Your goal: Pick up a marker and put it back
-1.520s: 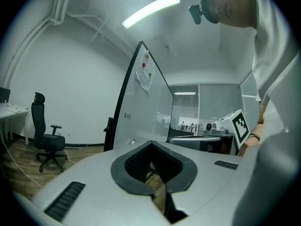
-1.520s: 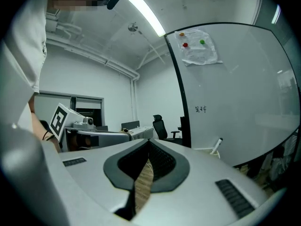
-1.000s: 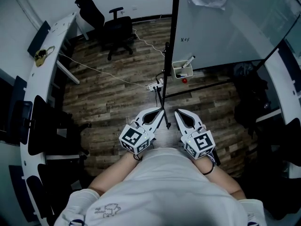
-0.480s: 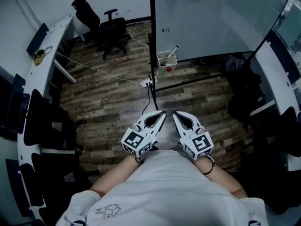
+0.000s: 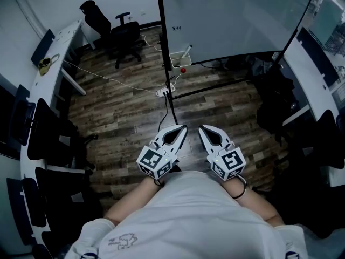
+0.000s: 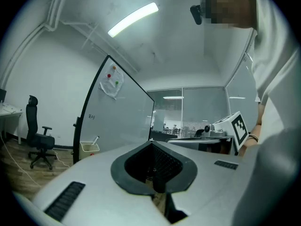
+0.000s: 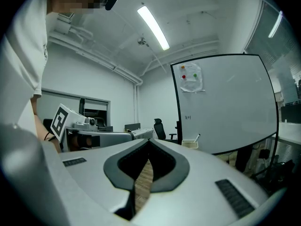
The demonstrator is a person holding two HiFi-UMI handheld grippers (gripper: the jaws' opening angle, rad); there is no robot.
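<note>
Up near the top centre of the head view, the marker [image 5: 187,49] stands tilted in a small white bin [image 5: 177,60] that hangs at the lower left corner of the whiteboard [image 5: 237,20]; its tip pokes above the bin's rim. A small red object [image 5: 183,69] sits just below the bin. The left gripper view shows the same marker [image 6: 95,140] in the bin [image 6: 88,148] at lower left of the frame, and the right gripper view shows them right of centre, marker [image 7: 198,137] leaning over the bin [image 7: 190,144]. A sheet of paper [image 7: 191,77] with coloured dots is stuck high on the board. Well apart from the bin, low in the centre of the head view, the left gripper [image 5: 182,128] and the right gripper [image 5: 202,128] are held side by side in front of the person's white shirt [image 5: 188,215], both pointing toward the board. The left gripper's fingers [image 6: 84,173] are clenched with nothing between them, and the right gripper's fingers [image 7: 211,173] are likewise pressed together and empty. Below them lies a wood-plank floor [image 5: 124,112] with a power strip [image 5: 163,93] and its cable. An office chair [image 5: 126,34] stands at upper left beside a curved white tabletop [image 5: 56,47].
</note>
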